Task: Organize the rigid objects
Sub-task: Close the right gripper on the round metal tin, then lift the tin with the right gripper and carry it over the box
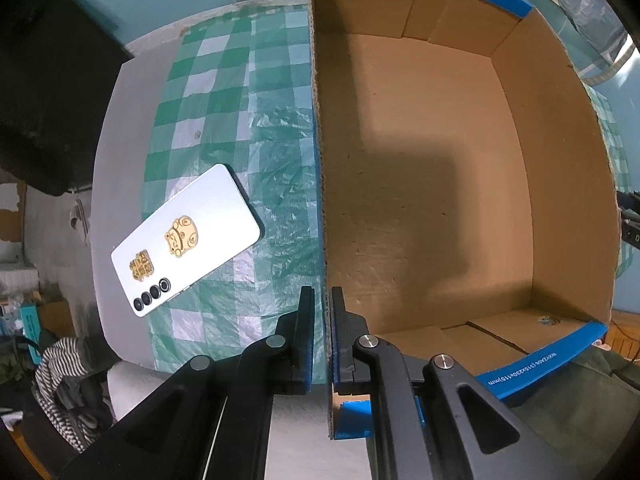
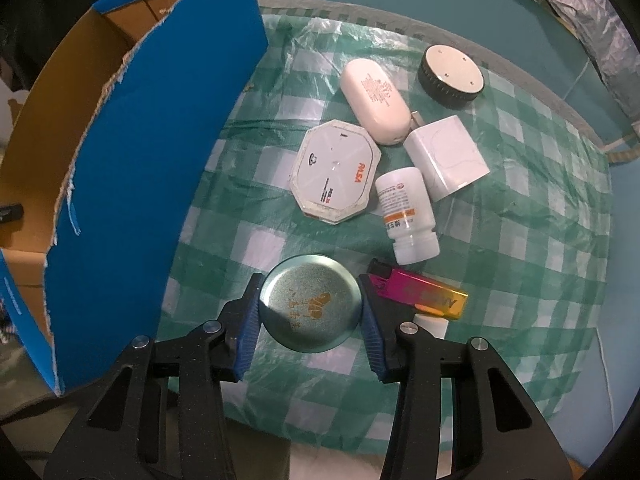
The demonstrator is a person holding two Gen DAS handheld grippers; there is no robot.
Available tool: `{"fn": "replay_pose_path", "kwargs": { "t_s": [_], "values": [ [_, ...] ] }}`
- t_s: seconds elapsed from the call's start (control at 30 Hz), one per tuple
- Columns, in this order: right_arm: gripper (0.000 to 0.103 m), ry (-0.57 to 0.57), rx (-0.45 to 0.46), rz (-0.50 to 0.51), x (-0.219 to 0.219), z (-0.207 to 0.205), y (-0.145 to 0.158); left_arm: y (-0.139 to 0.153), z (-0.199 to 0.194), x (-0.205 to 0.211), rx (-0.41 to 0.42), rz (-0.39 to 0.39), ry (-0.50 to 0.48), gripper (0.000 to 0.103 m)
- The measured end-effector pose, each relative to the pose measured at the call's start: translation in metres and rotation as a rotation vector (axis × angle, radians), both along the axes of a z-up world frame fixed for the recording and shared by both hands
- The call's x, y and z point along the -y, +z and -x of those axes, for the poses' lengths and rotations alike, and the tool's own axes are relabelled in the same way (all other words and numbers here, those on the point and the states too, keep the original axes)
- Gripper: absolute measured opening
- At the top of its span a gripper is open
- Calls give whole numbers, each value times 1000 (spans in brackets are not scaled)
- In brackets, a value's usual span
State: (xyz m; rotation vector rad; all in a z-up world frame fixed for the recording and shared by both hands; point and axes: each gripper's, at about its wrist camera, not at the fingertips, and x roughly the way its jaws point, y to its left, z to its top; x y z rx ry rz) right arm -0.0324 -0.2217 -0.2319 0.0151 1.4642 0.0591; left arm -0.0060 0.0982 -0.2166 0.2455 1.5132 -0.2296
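My left gripper is shut on the side wall of an open cardboard box, one finger outside and one inside; the box floor is bare. A white phone with gold stickers lies face down on the checked cloth, left of the box. In the right wrist view, my right gripper points down over a round teal tin with a gold motif. Its blue pads touch the tin's rim on both sides.
Beyond the tin lie a pink-and-gold lighter, a white pill bottle, an octagonal white case, a white oval case, a white charger block and a black-rimmed disc. The box's blue outer wall stands at left.
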Motion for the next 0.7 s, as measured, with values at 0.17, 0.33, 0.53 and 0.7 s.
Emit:
{"fn": "replay_pose_path", "kwargs": {
  "t_s": [0.17,0.33,0.53,0.7],
  "values": [
    [45,-5,9,3,1,-1,14,0,0,-1,-1,7,-6,7],
    [45,9,21,10,-4,-11,26,3,1,1,1,9,-25,7],
    [45,40,39,9,-9,-20,44,4,2,1,0,14,-40,7],
    [45,55,56,0,-14,-31,69,6,4,-1,-2,17,-48,7]
  ]
}}
